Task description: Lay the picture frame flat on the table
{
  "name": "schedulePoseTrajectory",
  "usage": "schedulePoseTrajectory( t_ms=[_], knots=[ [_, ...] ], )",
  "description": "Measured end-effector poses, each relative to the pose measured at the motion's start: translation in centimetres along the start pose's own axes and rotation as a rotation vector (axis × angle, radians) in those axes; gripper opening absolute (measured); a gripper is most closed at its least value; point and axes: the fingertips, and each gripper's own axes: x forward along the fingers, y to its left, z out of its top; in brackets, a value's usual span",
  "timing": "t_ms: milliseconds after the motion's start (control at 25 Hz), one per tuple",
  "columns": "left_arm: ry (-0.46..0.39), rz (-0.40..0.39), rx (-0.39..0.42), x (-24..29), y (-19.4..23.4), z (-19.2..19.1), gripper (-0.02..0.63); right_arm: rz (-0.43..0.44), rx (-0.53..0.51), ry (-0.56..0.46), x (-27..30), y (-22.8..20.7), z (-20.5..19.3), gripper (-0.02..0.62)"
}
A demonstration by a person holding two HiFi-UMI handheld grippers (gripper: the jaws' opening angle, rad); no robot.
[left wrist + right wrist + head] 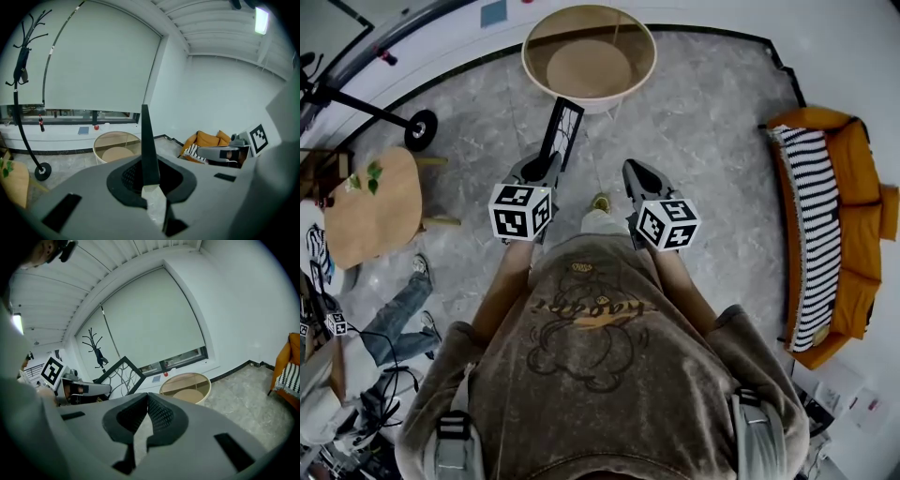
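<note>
Picture frame [562, 131] pinched by its edge in left claw [549, 161], up in the air, so as to tip flat onto round bench [526, 56] ahead; right claw [635, 172] pressed together, holding nothing.

Your lighting is bright, even and diffuse in all three views; shadows on the floor [703, 122] are faint. The ceiling light [261, 19] blows out to glare in the left gripper view. The picture frame [146, 145] reads as a dark edge against the pale blind [93, 61]. Heavy fisheye throughout: black corners, bowed walls. Your left gripper [151, 187] looks soft up close, while the distance is sharp.
</note>
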Motion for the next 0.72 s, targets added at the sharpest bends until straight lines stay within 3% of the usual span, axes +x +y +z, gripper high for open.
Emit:
schedulePoseTrajectory(
  t_ms=[360,720],
  knots=[
    [-0.020,0.030,-0.028,5.8,0.4,3.4,0.044,0.019,-0.015,0.002,3.5,-5.6,3.7,0.020],
    [-0.028,0.067,-0.044,8.5,0.8,4.9,0.044,0.044,-0.007,0.031,5.4,-8.9,4.4,0.020]
  ],
)
